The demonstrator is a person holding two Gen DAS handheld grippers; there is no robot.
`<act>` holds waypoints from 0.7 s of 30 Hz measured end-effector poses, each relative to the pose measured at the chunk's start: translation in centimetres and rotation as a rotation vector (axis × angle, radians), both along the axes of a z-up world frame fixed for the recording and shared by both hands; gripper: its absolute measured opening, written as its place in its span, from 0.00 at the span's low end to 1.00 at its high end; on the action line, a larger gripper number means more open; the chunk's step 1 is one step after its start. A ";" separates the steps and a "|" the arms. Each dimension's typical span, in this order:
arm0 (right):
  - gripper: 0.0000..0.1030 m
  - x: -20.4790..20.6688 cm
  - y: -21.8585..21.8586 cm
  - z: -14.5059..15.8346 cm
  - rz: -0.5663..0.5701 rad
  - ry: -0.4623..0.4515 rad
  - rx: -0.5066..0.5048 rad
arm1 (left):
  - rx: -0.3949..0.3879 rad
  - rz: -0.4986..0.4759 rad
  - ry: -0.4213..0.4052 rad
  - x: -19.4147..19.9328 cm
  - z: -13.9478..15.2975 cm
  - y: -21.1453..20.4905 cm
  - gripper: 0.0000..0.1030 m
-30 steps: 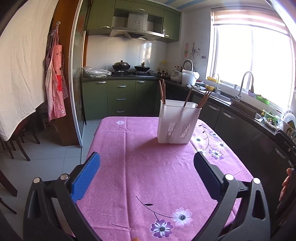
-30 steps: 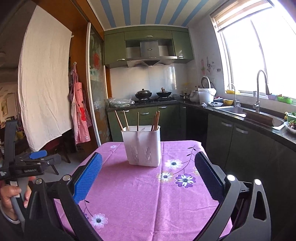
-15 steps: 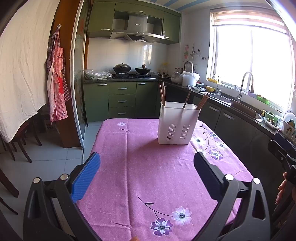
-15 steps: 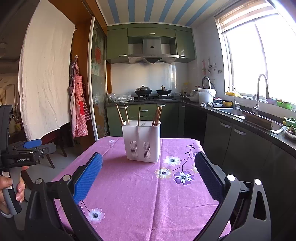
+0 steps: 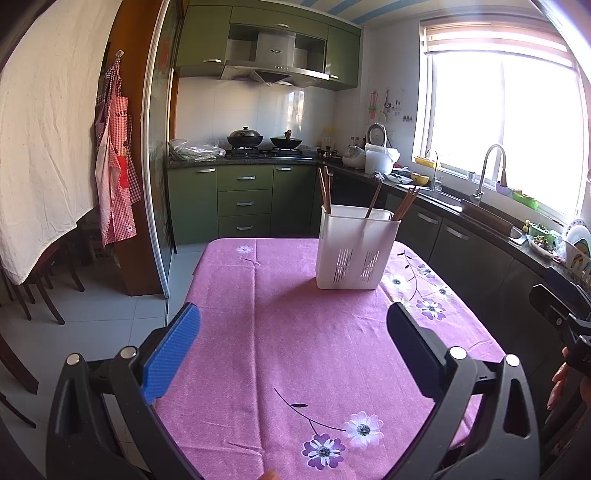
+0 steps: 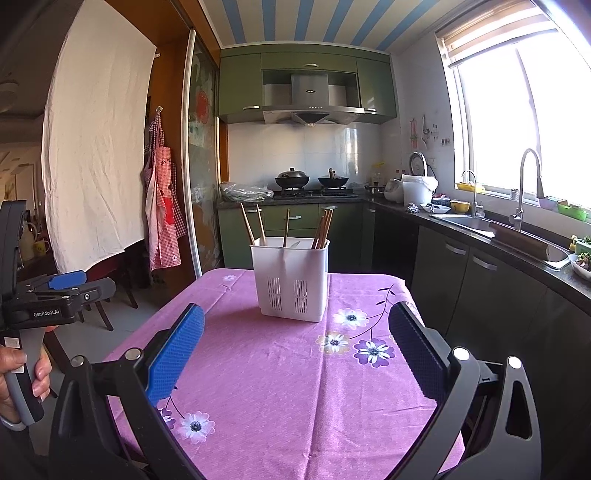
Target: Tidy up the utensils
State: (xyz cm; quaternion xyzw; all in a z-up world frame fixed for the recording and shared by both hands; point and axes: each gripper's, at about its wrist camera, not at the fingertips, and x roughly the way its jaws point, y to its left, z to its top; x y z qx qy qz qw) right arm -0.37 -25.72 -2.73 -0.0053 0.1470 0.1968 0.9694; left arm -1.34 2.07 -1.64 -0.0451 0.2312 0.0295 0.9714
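green cabinets (image 5: 240, 192) | bright window (image 5: 502, 129) | striped ceiling (image 6: 303, 22)

bright daylight | window (image 5: 502, 133) blown out, glare | fisheye-bent edges | sharp focus

We see a matt pink cloth (image 6: 295, 387) with printed flowers and a fine grainy weave covering the table. At mid-frame stands a white holder (image 6: 290, 280) of smooth, faintly translucent plastic with slotted walls, and in it brown wooden chopsticks (image 6: 322, 229). At the bottom of the frame the right tool (image 6: 295, 350) is matt black plastic with blue, dimpled, rubbery-looking pads (image 6: 173, 354) and shiny metal bolt heads; the left tool (image 5: 293, 349) looks alike.
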 end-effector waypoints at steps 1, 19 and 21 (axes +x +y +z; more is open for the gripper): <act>0.96 0.0 0.0 0.0 0.001 0.000 0.000 | 0.000 0.001 -0.001 0.0 0.0 0.0 0.93; 0.96 0.3 0.2 -0.1 0.010 0.012 0.004 | 0.010 -0.003 0.002 0.0 0.2 0.0 0.93; 0.96 0.3 0.2 -0.1 0.011 0.014 0.004 | 0.011 -0.003 0.002 0.0 0.2 0.0 0.93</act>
